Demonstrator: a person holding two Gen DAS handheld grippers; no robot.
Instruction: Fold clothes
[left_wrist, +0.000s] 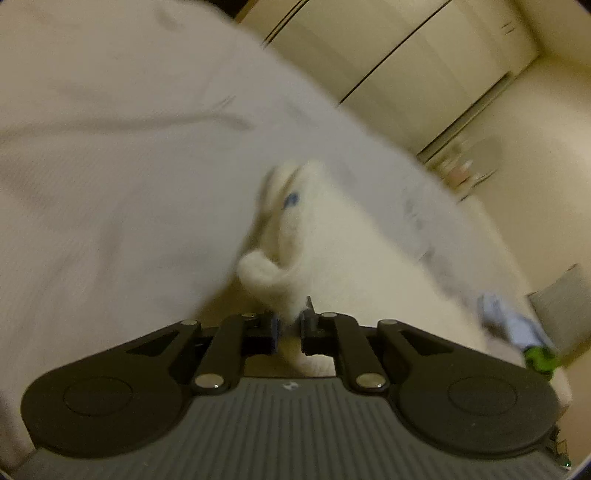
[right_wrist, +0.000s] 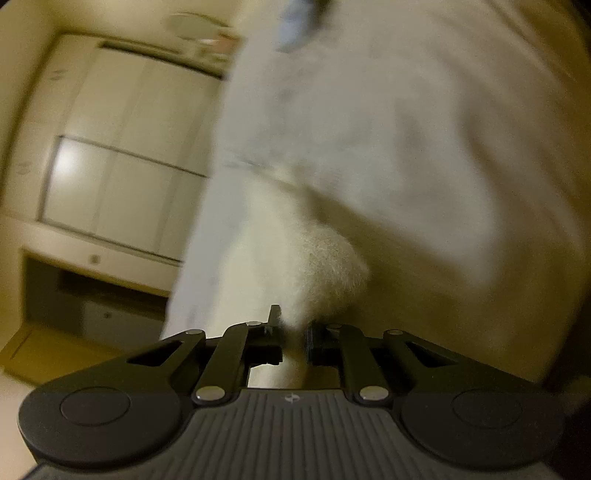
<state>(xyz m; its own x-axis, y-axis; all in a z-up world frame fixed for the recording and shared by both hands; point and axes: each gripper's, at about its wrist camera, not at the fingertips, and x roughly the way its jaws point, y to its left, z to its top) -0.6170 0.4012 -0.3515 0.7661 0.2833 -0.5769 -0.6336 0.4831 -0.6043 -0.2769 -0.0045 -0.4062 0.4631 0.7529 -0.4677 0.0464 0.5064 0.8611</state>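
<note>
Left gripper: the left gripper (left_wrist: 291, 325) is clamped on a bunched tuft of the white fuzzy garment (left_wrist: 332, 251), pinched right at the fingertips.
Right gripper: the right gripper (right_wrist: 293, 334) is nipped down on another gather of the same white fuzzy garment (right_wrist: 325, 266), its jaws drawn close with only cloth between them.
Where the garment is: it runs forward and away from both grippers, with a small blue mark (left_wrist: 291, 199) showing on it in the left view.
Why held so: two pinches on separate spots read, to my eye, as a hold meant to spread the piece and control an edge for a fold.
Underneath: a pale sheet (left_wrist: 110, 166) spreads out behind the garment; whether the garment is off it or dragging on it, the blur will not say.
Room: white cupboard doors (right_wrist: 122, 155) behind, tilted hard in both views.
Fold state: cannot be read here; too much smear to tell how many layers there are.
Watch for: fluffy pile is slippery, so a thin pinch could slide out.
</note>
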